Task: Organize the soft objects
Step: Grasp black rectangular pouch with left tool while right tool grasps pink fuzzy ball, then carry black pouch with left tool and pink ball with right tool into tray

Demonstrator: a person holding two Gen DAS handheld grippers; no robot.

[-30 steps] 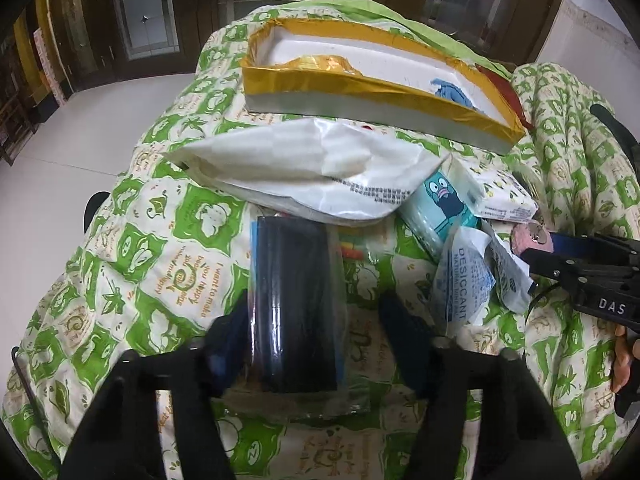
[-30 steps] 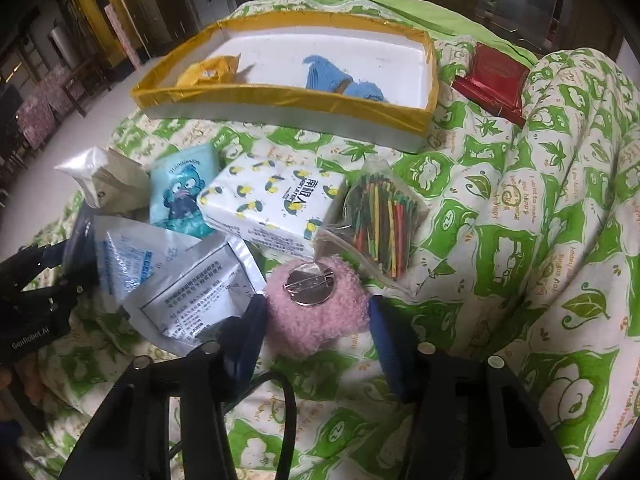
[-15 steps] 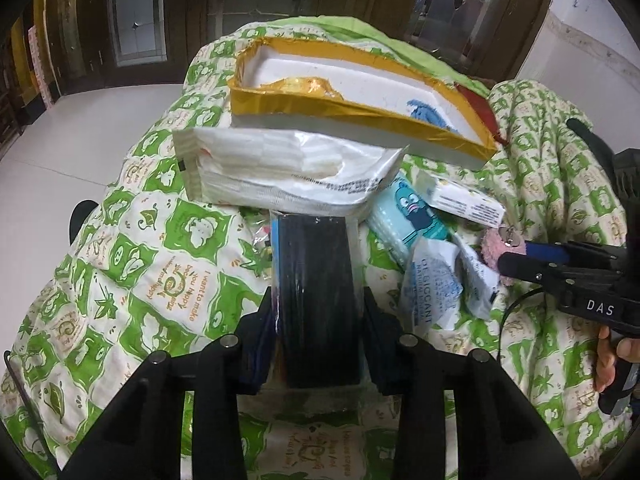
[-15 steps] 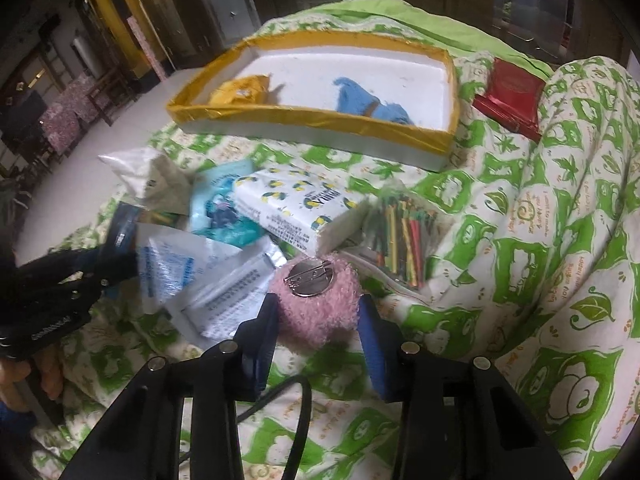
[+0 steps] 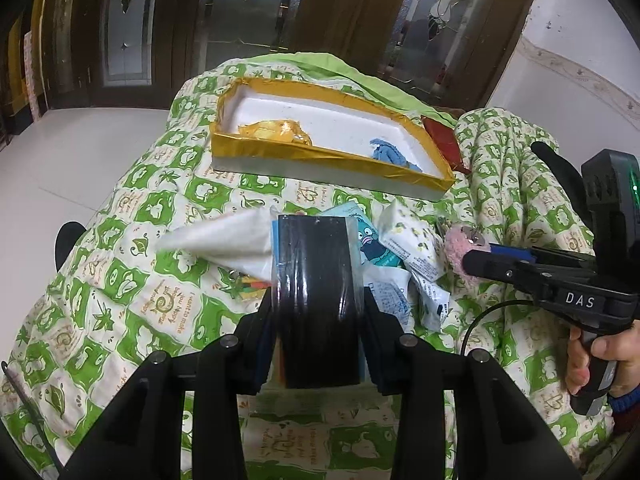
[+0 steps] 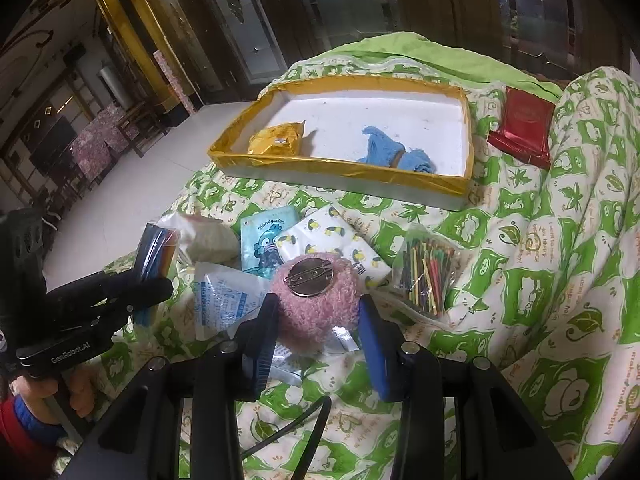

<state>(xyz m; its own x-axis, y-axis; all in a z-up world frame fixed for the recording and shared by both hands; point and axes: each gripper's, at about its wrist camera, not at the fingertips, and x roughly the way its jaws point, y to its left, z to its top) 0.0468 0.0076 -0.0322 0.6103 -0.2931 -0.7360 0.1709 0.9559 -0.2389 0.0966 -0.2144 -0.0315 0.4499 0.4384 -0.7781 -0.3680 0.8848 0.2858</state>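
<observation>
My left gripper (image 5: 316,316) is shut on a clear packet of dark and coloured sheets (image 5: 316,296) and holds it above the quilt; the packet also shows in the right wrist view (image 6: 154,256). My right gripper (image 6: 316,316) is shut on a pink fluffy pompom with a metal pin back (image 6: 316,300), lifted off the quilt; the pompom also shows in the left wrist view (image 5: 458,246). The yellow-rimmed white tray (image 6: 348,172) lies beyond, holding a yellow packet (image 6: 276,142) and a blue cloth (image 6: 394,154); the tray shows in the left wrist view (image 5: 332,158).
On the green-patterned quilt (image 6: 540,280) lie a blue cartoon packet (image 6: 266,244), a tissue pack (image 6: 334,244), a bag of coloured sticks (image 6: 426,278), a desiccant sachet (image 6: 222,300), a white bag (image 5: 224,240) and a red pouch (image 6: 522,126). Floor lies left.
Both grippers closed on their objects and lifted them off the quilt. The white bag that lay above the dark packet has dropped to the left.
</observation>
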